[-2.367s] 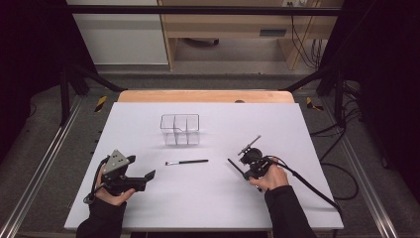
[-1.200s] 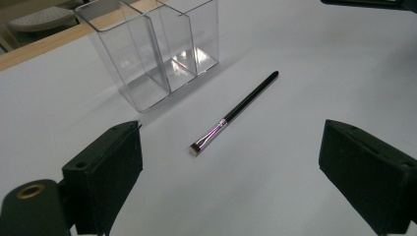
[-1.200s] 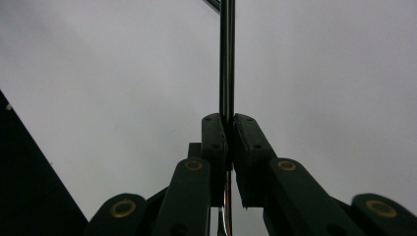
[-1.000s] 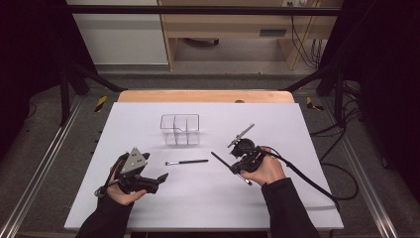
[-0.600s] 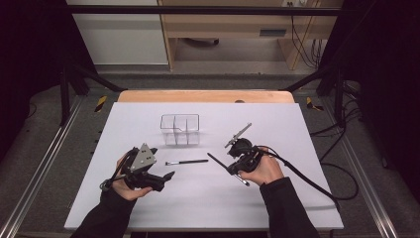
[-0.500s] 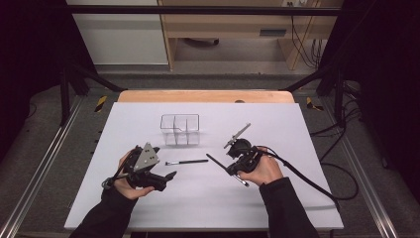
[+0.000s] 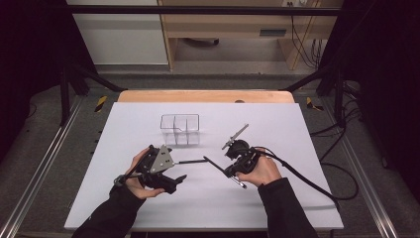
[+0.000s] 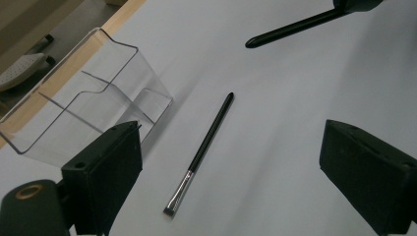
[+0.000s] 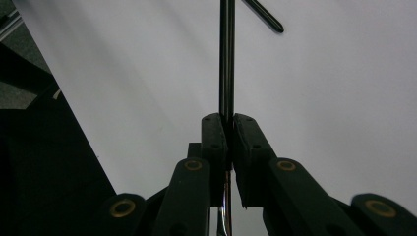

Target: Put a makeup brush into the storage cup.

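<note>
Loose brush [image 7: 193, 160] lay flat on the white worktop [image 7: 297, 148], just in front of the clear organiser [image 7: 180, 130] and apart from it.

Worktop otherwise bare. Organiser stood upright near the far middle, and its compartments looked empty.

Left claw [image 7: 173, 168] was released, jaws wide. It sat low over the sheet at the bristle end of the loose brush and was not touching it. In the left gripper view, the brush [image 8: 204, 147] ran away between the spread jaws, its silver ferrule nearest the camera. The hand gripped the body from below, wrist roughly level, pointing toward the middle of the worktop.

Right claw [image 7: 229, 171] was clenched on a second, held brush [image 7: 215, 164]. The right gripper view showed its thin dark shaft [image 9: 226, 59] pinched between the pads. The forearm angled inward, and the shaft tip sat close to the loose brush's handle end.

Judgement: this was the pick-up step for the loose brush, with the stowing yet to come. The next move would call for lowering the left claw so the jaws straddle the thin handle squarely. They would need to close without skidding it across the sheet.
</note>
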The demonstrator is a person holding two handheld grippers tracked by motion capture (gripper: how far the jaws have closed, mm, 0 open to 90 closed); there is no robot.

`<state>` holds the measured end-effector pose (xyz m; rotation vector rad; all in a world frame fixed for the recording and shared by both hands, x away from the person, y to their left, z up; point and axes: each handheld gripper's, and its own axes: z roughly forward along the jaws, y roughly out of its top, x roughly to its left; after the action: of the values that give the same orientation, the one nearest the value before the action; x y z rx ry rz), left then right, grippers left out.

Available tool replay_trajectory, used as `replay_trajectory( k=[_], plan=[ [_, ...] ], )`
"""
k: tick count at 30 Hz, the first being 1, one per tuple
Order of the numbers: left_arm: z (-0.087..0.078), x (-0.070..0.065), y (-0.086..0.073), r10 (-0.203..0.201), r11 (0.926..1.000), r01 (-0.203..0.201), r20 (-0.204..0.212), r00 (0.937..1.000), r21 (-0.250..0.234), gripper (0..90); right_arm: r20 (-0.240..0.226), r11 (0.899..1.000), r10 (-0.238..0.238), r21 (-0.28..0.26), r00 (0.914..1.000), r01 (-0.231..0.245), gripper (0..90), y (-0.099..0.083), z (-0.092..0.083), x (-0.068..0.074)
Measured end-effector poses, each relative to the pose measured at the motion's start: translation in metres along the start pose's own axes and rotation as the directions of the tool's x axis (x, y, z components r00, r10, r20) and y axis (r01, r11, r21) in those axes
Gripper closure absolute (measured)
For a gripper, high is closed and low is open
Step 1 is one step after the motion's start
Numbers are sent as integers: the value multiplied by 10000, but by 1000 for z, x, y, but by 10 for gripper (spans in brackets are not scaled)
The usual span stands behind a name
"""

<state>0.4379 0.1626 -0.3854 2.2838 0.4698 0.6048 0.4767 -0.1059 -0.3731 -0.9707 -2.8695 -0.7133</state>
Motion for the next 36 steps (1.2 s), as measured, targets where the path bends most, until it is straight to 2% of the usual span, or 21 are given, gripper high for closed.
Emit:
replay_trajectory(
  k=[7, 11, 16, 18, 25, 30, 33, 36],
  plan=[
    [4, -3, 8, 495, 9987, -496, 138, 9987, 100, 89, -230, 10000, -84, 52, 9997, 85, 842, 4, 3, 3],
    [8, -5, 12, 829, 9962, -834, 207, 9963, 237, 92, -281, 9999, -113, 71, 9995, 115, 841, 4, 5, 3],
    [9, -8, 17, 1190, 9926, -1197, 344, 9923, 181, 94, -377, 9999, -139, 72, 9992, 142, 841, 4, 4, 4],
    [10, -9, 20, 1415, 9895, -1425, 394, 9891, 238, 95, -423, 9998, -157, 79, 9990, 160, 841, 4, 4, 5],
    [14, -13, 25, 1816, 9830, -1829, 598, 9816, 171, 101, -558, 9996, -222, 142, 9982, 231, 842, 4, 7, 7],
    [17, -15, 28, 2207, 9747, -2225, 629, 9733, 221, 105, -620, 9996, -251, 137, 9978, 260, 841, 4, 8, 8],
    [17, -16, 30, 2266, 9737, -2277, 720, 9713, 69, 108, -621, 9994, -320, 128, 9976, 328, 842, 3, 8, 8],
    [19, -16, 32, 2454, 9687, -2474, 772, 9664, 181, 111, -648, 9994, -323, 130, 9974, 332, 842, 3, 7, 9]
  ],
)
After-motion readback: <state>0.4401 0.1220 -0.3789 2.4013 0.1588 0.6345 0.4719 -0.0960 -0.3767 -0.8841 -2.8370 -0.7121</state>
